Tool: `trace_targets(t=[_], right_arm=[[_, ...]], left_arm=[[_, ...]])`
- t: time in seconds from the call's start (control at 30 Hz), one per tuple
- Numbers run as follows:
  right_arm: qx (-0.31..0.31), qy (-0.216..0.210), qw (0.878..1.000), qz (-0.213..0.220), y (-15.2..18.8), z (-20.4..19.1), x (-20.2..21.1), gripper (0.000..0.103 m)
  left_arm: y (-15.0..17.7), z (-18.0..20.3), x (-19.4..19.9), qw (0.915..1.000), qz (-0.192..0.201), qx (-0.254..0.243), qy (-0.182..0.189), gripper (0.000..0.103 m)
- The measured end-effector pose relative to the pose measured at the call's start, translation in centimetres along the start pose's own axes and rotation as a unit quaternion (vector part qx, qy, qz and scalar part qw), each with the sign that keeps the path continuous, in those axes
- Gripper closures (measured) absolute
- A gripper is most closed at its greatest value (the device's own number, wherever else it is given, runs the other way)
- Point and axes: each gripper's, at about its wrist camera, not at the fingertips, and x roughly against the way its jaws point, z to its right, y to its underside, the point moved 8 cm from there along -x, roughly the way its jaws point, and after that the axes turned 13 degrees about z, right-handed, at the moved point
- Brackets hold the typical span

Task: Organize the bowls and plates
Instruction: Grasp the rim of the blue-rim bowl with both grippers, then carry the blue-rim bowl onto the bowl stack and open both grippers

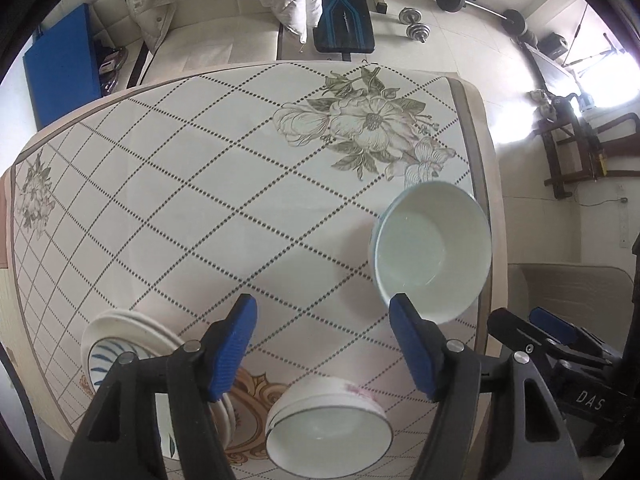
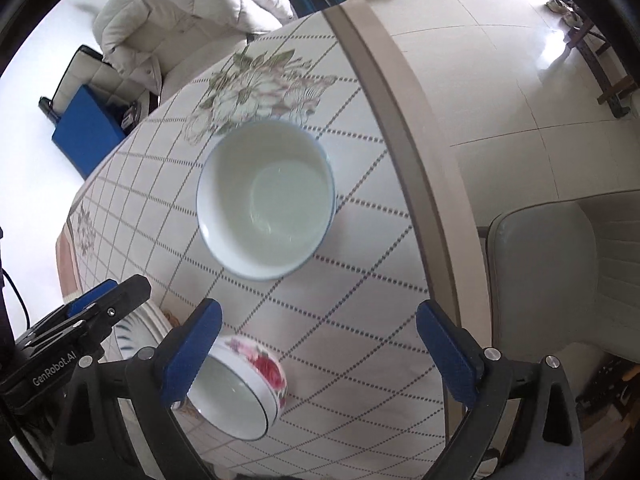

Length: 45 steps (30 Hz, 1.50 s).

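A large white bowl with a blue rim (image 1: 432, 248) (image 2: 266, 198) stands on the table near its right edge. A smaller bowl with a red flower pattern (image 1: 330, 424) (image 2: 244, 384) sits near the front, stacked on another bowl. A stack of plates with a blue pattern (image 1: 120, 344) (image 2: 138, 332) lies at the front left. My left gripper (image 1: 324, 340) is open and empty, above the flowered bowl. My right gripper (image 2: 320, 344) is open and empty, just in front of the large bowl; it also shows in the left wrist view (image 1: 552, 332).
The table (image 1: 200, 184) has a diamond-patterned cloth with flower prints. A grey chair (image 2: 560, 272) stands by the right edge. A sofa with white pillows (image 1: 224, 8), a weight bench and barbells lie beyond the far edge.
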Motion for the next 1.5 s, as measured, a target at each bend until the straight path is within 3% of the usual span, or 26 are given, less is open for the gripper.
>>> trace_targets(t=[0.2,0.3,0.37,0.53,0.63,1.07,1.3,1.5], right_arm=[[-0.01,0.004,1.0,-0.006,-4.4,1.0,-2.6,0.006],[-0.011,0.002,1.0,-0.021,-5.2,0.9,-4.4,0.017],[-0.014,-0.001,0.999,-0.031,-5.2,1.0,-5.2,0.025],[-0.022,-0.014,0.998,-0.059,-4.9,0.6,-7.3,0.061],[-0.016,0.001,0.998,-0.067,-4.6,0.5,-8.4,0.093],[-0.002,0.001,0.999,-0.053,-4.4,0.2,-6.9,0.096],[0.014,-0.009,0.999,-0.035,-3.5,-1.3,-3.4,0.096],[0.032,-0.022,0.999,-0.027,-0.6,-3.0,0.1,0.096]], left_arm=[[-2.6,1.8,-3.8,0.9994,-0.031,-0.009,0.013,0.038],[-2.8,3.0,-5.3,0.9981,-0.051,-0.026,0.024,0.051],[-2.5,3.7,-6.3,0.9969,-0.064,-0.039,0.024,0.067],[-1.9,4.5,-7.7,0.9955,-0.078,-0.047,0.024,0.087],[-2.0,4.7,-7.7,0.9961,-0.073,-0.04,0.028,0.091],[-1.7,4.6,-4.1,0.9979,-0.039,-0.045,0.026,0.091],[-0.2,3.1,0.3,0.9985,-0.013,-0.043,0.032,0.091],[2.2,2.5,4.1,0.9982,0.003,-0.052,0.03,0.091]])
